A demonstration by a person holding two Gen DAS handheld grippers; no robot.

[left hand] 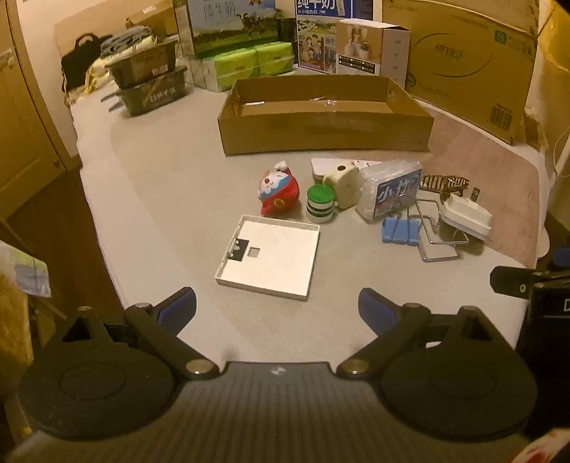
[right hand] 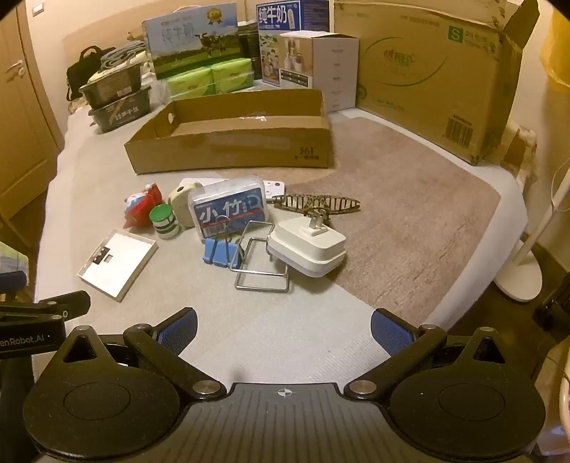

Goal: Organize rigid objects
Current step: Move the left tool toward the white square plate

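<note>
Small objects lie grouped on the grey mat: a white square lid (left hand: 269, 257) (right hand: 117, 261), a red toy figure (left hand: 278, 190) (right hand: 142, 208), a green-capped jar (left hand: 320, 203) (right hand: 163, 221), a cream round case (left hand: 343, 183) (right hand: 183, 206), a clear box with a blue label (left hand: 390, 190) (right hand: 229, 210), blue binder clips (left hand: 402, 231) (right hand: 219, 251), a wire stand (right hand: 262, 270), a white plug adapter (left hand: 465, 215) (right hand: 310, 249) and a brown hair clip (right hand: 320, 203). An empty cardboard tray (left hand: 326, 133) (right hand: 231, 151) stands behind them. My left gripper (left hand: 277, 308) and right gripper (right hand: 284, 329) hover open and empty short of the objects.
Big cardboard cartons (right hand: 427, 78), milk boxes (left hand: 231, 25), green tissue packs (right hand: 210, 76) and dark trays (left hand: 148, 82) line the back. A white fan base (right hand: 518, 281) stands off the right edge. A wooden door (left hand: 25, 142) is at left.
</note>
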